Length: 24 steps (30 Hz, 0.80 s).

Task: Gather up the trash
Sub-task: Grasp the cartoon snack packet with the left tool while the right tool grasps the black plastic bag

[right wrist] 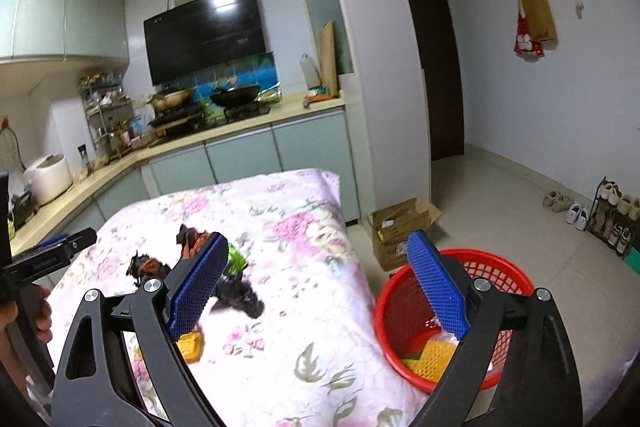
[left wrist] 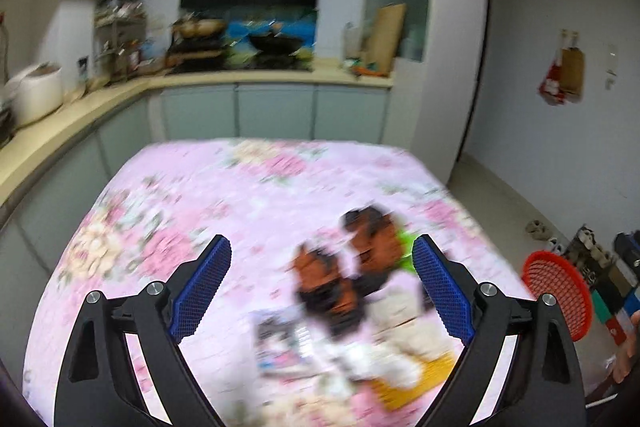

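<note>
Standing wide apart, the blue pads of the right gripper (right wrist: 316, 287) hold nothing between them. Its right finger hangs over the red basket (right wrist: 404, 311), which sits on the floor just beside the right edge of the table (right wrist: 320, 347). Inside the basket lie a yellow mesh piece (right wrist: 434, 357) and something white and crumpled.

On the floral cloth of the table, behind the right gripper's left finger, trash remains: a brown-and-black wrapper (right wrist: 192, 239) toward the middle, a second dark wrapper (right wrist: 146, 265) nearer the left edge, a green scrap (right wrist: 236, 259), a black crumpled piece (right wrist: 242, 299) and a yellow mesh scrap (right wrist: 192, 345) toward the near edge.

The left gripper (left wrist: 322, 287) is also spread wide, with nothing pressed by its pads. Its view is blurred, but between and beyond its fingers the same heap lies on the cloth: two brown-and-black wrappers (left wrist: 348, 267), a green bit (left wrist: 404, 247), whitish paper (left wrist: 400, 331), a printed sheet (left wrist: 280, 339) and yellow mesh (left wrist: 416, 375) near the table's near edge. That gripper's body shows at the left edge of the right wrist view, held in a hand (right wrist: 38, 315).

Past the table's far edge runs a kitchen counter (right wrist: 240, 131) with a wok (right wrist: 234, 95) under a black range hood (right wrist: 206, 33). A cardboard box (right wrist: 400, 227) stands on the floor off the table's far right corner, beyond the basket.
</note>
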Motion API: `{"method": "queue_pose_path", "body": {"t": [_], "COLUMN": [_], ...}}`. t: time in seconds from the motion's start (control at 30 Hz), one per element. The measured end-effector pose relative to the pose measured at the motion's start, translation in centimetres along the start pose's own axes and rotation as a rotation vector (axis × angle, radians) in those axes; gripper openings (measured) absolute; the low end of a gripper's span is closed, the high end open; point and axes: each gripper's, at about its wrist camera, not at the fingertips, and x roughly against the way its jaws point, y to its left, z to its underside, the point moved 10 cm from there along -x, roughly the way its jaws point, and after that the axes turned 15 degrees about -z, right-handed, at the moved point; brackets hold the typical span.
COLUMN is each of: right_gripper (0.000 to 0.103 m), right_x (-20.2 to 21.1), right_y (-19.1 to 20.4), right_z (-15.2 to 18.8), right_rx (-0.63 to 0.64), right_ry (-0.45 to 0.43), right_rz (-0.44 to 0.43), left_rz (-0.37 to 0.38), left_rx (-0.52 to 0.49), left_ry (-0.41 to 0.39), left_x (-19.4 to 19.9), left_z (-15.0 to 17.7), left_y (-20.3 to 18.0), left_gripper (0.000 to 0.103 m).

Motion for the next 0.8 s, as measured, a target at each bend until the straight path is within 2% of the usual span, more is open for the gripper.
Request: {"method": "queue_pose_path", "body": {"t": [0.17,0.4,0.47,0.53,0.63,0.7,0.8], "right_gripper": [0.088,0.088,0.088,0.088,0.088,0.088,0.088], "right_x": [-0.8,-1.8,-2.2,-2.7,-3.6,-4.5,-6.0], "right_y": [1.4,2.1,2.1,2.2,2.5,2.8,3.2], "right_z": [1.2,2.4,2.7,3.1,3.4,3.7,4.0], "right_rx": [0.005,-0.001,-0.002,-0.001,-0.011,-0.015,-0.003], "right_ry": [0.032,0.065,0.08,0.095,0.116,0.136,0.171], "right_rz": [-0.019,-0.024,-0.025,-0.027,-0.039,-0.048,-0.058], "left_rz": [-0.035,-0.027,-0.008,-0.007,0.011,0.018,0.032], "left_rx": [0.001,-0.036,-0.034,-0.02,-0.019,-0.019,-0.017], "left_ry": [0.116,0.23,0.269,0.288,0.328,0.325,0.318], "left_x": [-3.9,-7.3,-7.7,-8.1,-8.5,-8.4,-8.2], "left_z": [4.1,8.9,9.4,9.6,10.2,10.2,10.1], "left_y": [2.0,1.4,1.1,1.3,1.1,0.9,0.7], "left_gripper": [0.089,0.088,0.08,0.062,0.052,0.049,0.038]}}
